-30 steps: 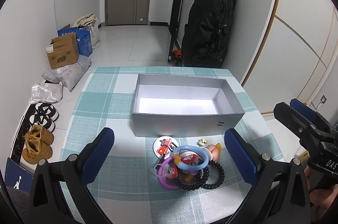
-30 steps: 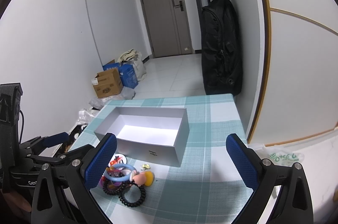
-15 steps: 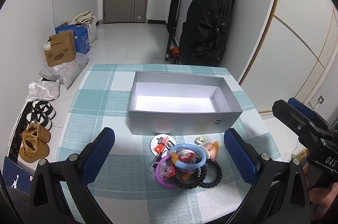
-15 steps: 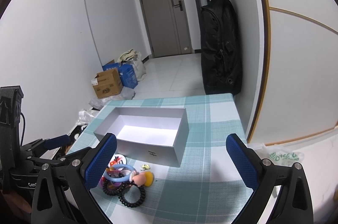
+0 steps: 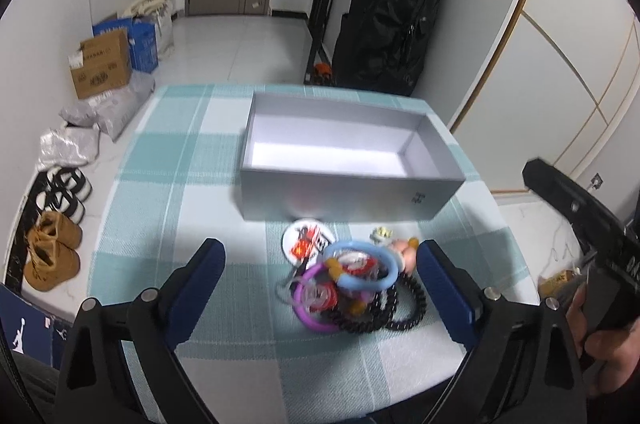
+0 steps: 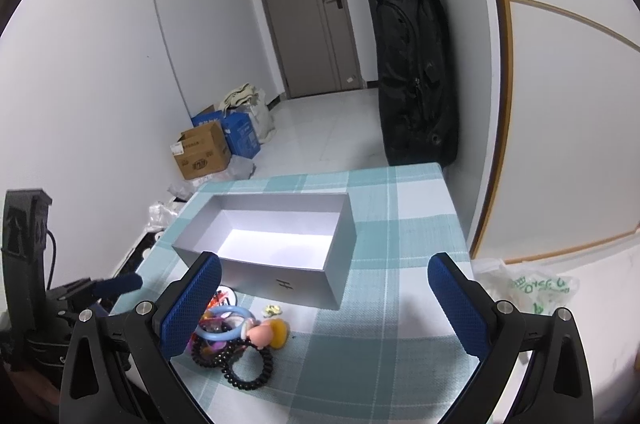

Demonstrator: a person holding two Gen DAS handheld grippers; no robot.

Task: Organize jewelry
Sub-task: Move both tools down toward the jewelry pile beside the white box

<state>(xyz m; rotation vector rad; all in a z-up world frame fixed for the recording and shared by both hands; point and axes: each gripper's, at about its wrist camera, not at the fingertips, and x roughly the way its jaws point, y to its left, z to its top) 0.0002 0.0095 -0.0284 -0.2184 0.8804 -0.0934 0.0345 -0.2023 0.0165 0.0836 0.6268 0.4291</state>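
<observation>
An "H" mark stands on the grey box's (image 6: 288, 284) front wall; other print is unreadable.

grey open-topped box (image 5: 352, 192) with pale, bare inside, set flat on the checked bench (image 5: 160, 208), long side facing the near edge. just in front of its near wall, a tangled heap of jewelry (image 5: 352, 284): light blue ring (image 5: 362, 266) lying on top, purple ring (image 5: 308, 300) under it on the left, two black beaded bracelets (image 5: 394, 310) coiled at the near right, overlapping each other. round white badge (image 5: 306, 239) with red print flat beside the heap, near the box. small pink and yellow figure (image 6: 266, 332) lying on its side against the blue ring. tiny pale trinket (image 6: 273, 310) apart, close to the box.
</observation>
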